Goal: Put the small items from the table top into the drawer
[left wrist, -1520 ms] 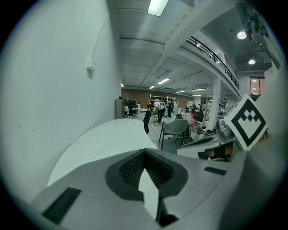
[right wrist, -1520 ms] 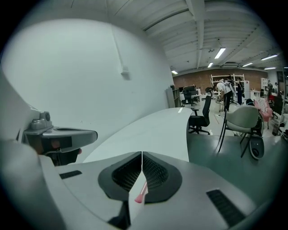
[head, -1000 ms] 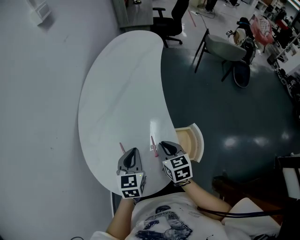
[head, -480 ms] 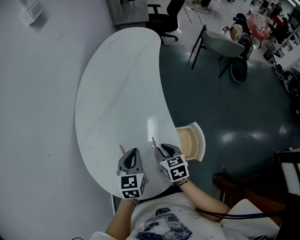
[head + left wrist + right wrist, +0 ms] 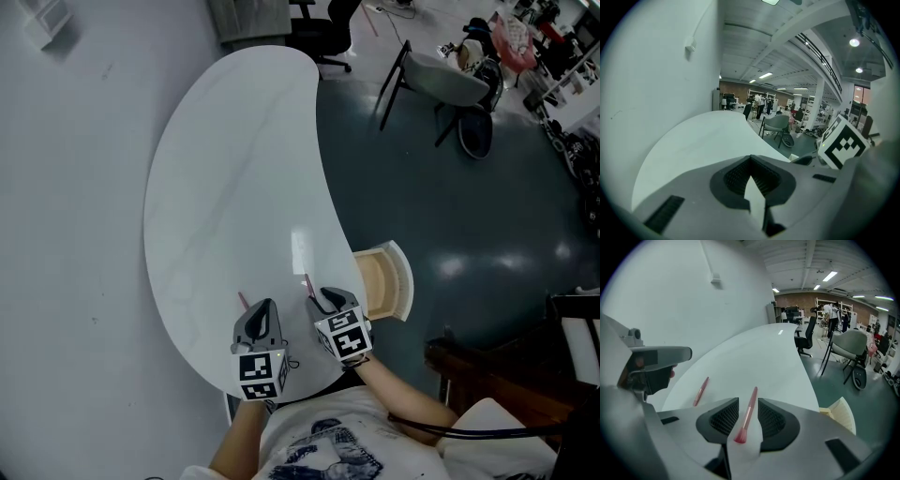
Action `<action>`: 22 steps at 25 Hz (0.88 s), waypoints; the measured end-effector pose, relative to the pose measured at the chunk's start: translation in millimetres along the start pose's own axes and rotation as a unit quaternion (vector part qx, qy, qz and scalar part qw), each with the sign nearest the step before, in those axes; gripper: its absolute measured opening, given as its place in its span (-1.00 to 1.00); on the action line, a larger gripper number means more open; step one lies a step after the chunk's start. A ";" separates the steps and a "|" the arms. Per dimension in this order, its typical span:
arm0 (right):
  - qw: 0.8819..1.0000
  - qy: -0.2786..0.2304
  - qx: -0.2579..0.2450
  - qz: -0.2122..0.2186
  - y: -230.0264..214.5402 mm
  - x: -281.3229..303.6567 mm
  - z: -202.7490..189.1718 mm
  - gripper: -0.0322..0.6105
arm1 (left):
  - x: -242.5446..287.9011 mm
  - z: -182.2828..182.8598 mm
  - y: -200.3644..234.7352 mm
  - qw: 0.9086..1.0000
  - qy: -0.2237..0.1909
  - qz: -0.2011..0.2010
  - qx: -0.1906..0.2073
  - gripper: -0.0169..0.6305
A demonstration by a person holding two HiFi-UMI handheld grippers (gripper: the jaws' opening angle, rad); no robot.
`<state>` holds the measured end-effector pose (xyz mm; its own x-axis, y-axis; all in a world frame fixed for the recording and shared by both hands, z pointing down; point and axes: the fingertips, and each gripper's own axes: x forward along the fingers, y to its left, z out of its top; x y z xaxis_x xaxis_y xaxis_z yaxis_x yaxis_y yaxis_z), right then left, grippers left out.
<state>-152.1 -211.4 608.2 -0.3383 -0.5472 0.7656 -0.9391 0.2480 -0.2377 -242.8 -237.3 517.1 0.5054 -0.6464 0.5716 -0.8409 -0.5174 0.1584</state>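
A pink make-up brush point(image 5: 747, 413) lies on the white table point(image 5: 234, 169), bristles toward me. My right gripper point(image 5: 748, 401) is open and has just been opening. The brush lies in the gap between its jaws, and the pads are not pressing on it. In the head view the brush point(image 5: 308, 285) pokes out ahead of the right gripper point(image 5: 323, 296). A pink stick point(image 5: 701, 391) lies further left, just ahead of my left gripper point(image 5: 264, 304). The left gripper point(image 5: 750, 159) is shut with nothing in it.
An open wooden drawer point(image 5: 384, 281) juts out from under the table's right edge, just right of my right gripper. A grey chair point(image 5: 450, 89) and a black office chair point(image 5: 314, 19) stand on the dark floor beyond. A white wall runs along the table's left side.
Both grippers have sunk toward the table top. The right gripper's jaws have opened and now straddle the brush, which lay just left of them before.
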 end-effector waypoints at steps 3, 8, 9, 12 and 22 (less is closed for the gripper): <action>1.000 0.007 -0.003 -0.006 -0.2 8.2 -5.9 -0.48 | 2.0 -3.3 1.7 1.000 0.004 -0.003 0.000 -0.89; 1.000 0.013 -0.007 -0.006 5.1 20.5 -10.1 -0.48 | 2.8 -4.5 5.9 1.000 0.007 -0.003 0.002 -0.89; 1.000 0.013 -0.005 -0.008 5.6 21.2 -9.9 -0.48 | 2.3 -4.4 6.3 1.000 0.008 -0.004 0.002 -0.89; 1.000 0.016 -0.005 -0.016 4.5 23.0 -10.4 -0.48 | 1.1 -4.4 7.7 1.000 0.009 -0.004 0.003 -0.89; 0.997 0.037 -0.035 -0.051 1.1 25.7 -20.6 -0.67 | -3.7 -7.0 14.4 1.000 0.010 0.001 -0.001 -0.89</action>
<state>-160.6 -208.7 639.8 -0.2340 -0.5130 0.8259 -0.9609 0.2512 -0.1162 -258.1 -238.4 522.9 0.4992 -0.6367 0.5877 -0.8429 -0.5140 0.1591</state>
